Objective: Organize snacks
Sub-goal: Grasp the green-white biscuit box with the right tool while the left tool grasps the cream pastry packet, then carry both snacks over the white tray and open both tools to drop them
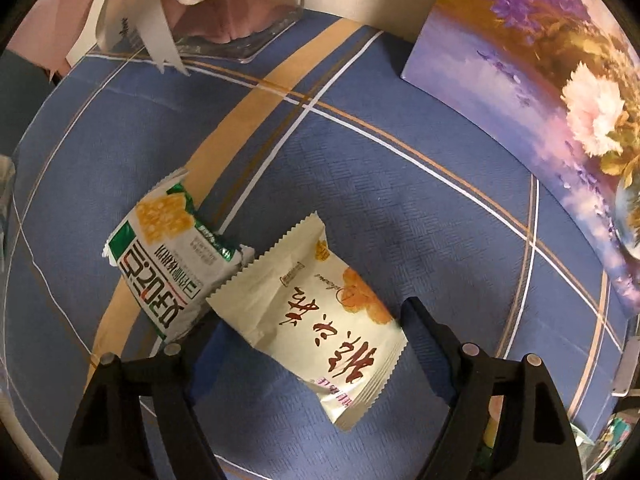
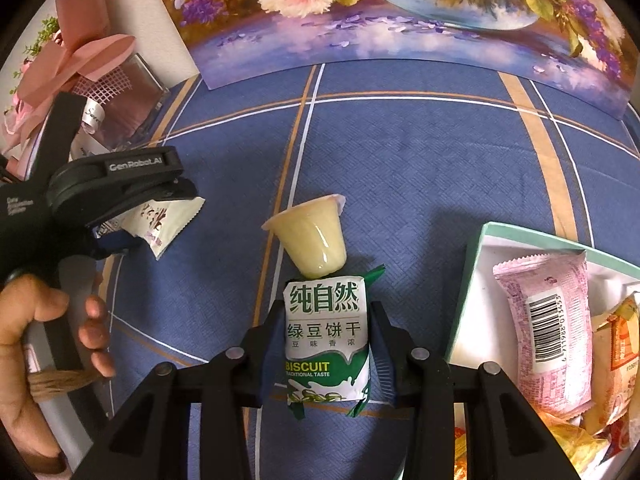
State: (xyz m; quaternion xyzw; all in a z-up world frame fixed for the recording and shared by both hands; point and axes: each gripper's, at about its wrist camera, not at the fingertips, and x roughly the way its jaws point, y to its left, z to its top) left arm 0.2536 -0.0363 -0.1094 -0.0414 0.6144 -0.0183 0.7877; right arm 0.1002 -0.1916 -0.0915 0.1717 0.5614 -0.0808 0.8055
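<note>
In the left wrist view my left gripper [image 1: 304,320] is open around a cream snack packet [image 1: 320,328] with red Chinese writing, lying on the blue cloth. A green-and-white cracker packet [image 1: 176,256] lies beside it on the left, touching it. In the right wrist view my right gripper [image 2: 326,312] is shut on a green-and-white mung bean biscuit packet [image 2: 326,336]. A yellow jelly cup [image 2: 312,240] lies tipped just beyond that packet. The left gripper [image 2: 132,192] shows at the left of this view over the cream packet [image 2: 164,224].
A mint-edged white box [image 2: 476,292] at the right holds a pink barcode packet [image 2: 548,328] and other snacks. A flower painting [image 2: 400,20] stands along the back. A pink ribboned gift box [image 2: 116,92] sits at back left. Blue plaid tablecloth [image 2: 420,160] covers the table.
</note>
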